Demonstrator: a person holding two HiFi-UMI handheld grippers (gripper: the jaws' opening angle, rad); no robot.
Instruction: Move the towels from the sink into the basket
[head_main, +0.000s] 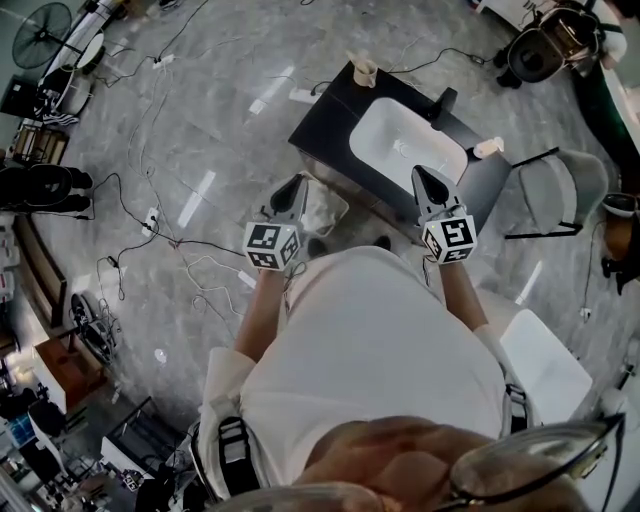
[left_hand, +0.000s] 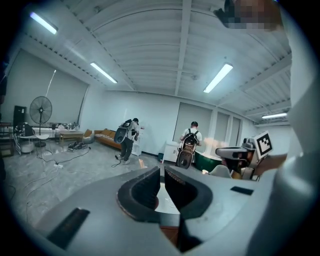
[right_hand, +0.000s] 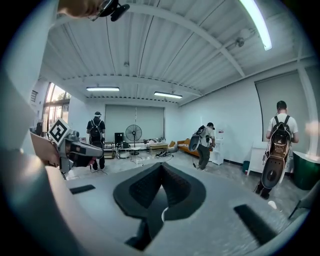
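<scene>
Your left tool (head_main: 297, 182) is up in the air in front of your chest, pointing out at the room. Its jaws are shut, w/ only a thin slit between the pads & nothing in it.

Just right of its tip in the head view, and lower down, is the basket (head_main: 341, 213). It sits on the floor next to the dark surface (head_main: 322, 118). There's white crumpled stuff in it, prob. the towels (head_main: 321, 205), but it's too small to be sure. No tool touches it.

Next comes the white sink (head_main: 400, 140), set in the surface, past both tools & between them.

Your right tool (head_main: 421, 172) is up in the air too, its tip over the sink's near edge in the head view. Its jaws meet at the tips & hold nothing.
</scene>
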